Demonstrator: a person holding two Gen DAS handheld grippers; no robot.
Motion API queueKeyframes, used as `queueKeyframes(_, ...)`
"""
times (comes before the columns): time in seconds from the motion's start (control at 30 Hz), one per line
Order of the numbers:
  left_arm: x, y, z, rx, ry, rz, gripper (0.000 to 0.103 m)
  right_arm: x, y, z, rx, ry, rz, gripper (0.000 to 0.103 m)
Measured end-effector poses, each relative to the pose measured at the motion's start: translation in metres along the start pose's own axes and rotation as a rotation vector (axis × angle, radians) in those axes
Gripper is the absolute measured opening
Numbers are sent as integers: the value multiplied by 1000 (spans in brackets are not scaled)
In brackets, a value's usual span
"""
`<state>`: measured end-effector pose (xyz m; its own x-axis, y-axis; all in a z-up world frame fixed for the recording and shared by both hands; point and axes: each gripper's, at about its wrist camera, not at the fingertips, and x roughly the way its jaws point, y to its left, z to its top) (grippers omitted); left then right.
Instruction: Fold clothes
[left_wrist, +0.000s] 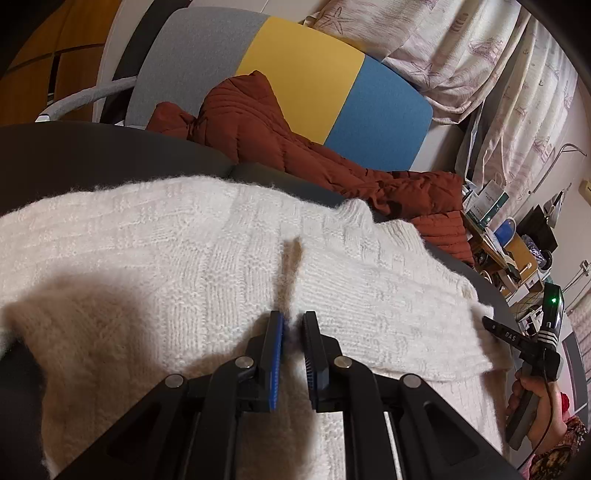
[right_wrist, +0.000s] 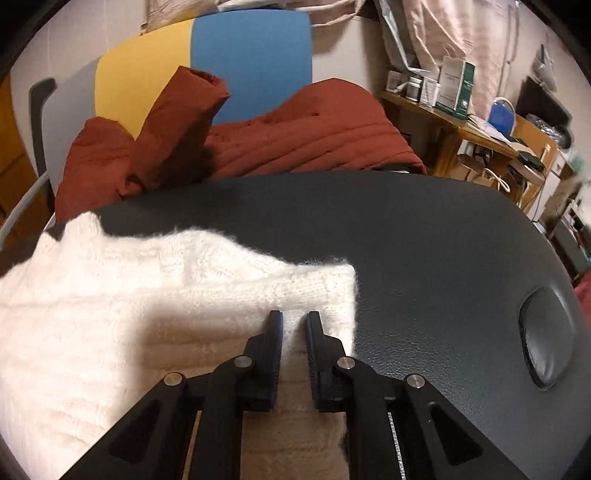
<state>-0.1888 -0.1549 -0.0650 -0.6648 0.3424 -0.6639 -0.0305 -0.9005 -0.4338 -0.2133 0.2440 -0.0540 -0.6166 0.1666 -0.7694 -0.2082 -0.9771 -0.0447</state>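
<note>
A white knit sweater (left_wrist: 147, 258) lies spread on a dark grey padded table (left_wrist: 110, 158). My left gripper (left_wrist: 293, 317) points down into the middle of the sweater, its jaws narrow and pinching a ridge of knit that runs away from the tips. In the right wrist view my right gripper (right_wrist: 294, 317) sits on the sweater (right_wrist: 110, 295) at its right-hand edge. Its jaws are narrow with white knit between the pads, and bare table (right_wrist: 424, 258) lies just to the right. A hand (left_wrist: 535, 398) holds that right gripper at the sweater's far right corner.
A rust-red quilted jacket (right_wrist: 295, 136) is heaped behind the table on a grey, yellow and blue chair (left_wrist: 306, 66). A cluttered wooden desk (right_wrist: 480, 122) stands at the right. The table has a round dimple (right_wrist: 546, 339) near its right end.
</note>
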Motion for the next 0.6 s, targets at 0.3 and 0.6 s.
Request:
queueKeyframes(0.3, 0, 1, 0, 4, -1, 1, 12, -60, 67, -10, -61, -81, 181, 35)
queueKeyframes(0.6, -3, 2, -2, -13, 6, -18, 12, -49, 131, -49, -219, -34, 223, 36)
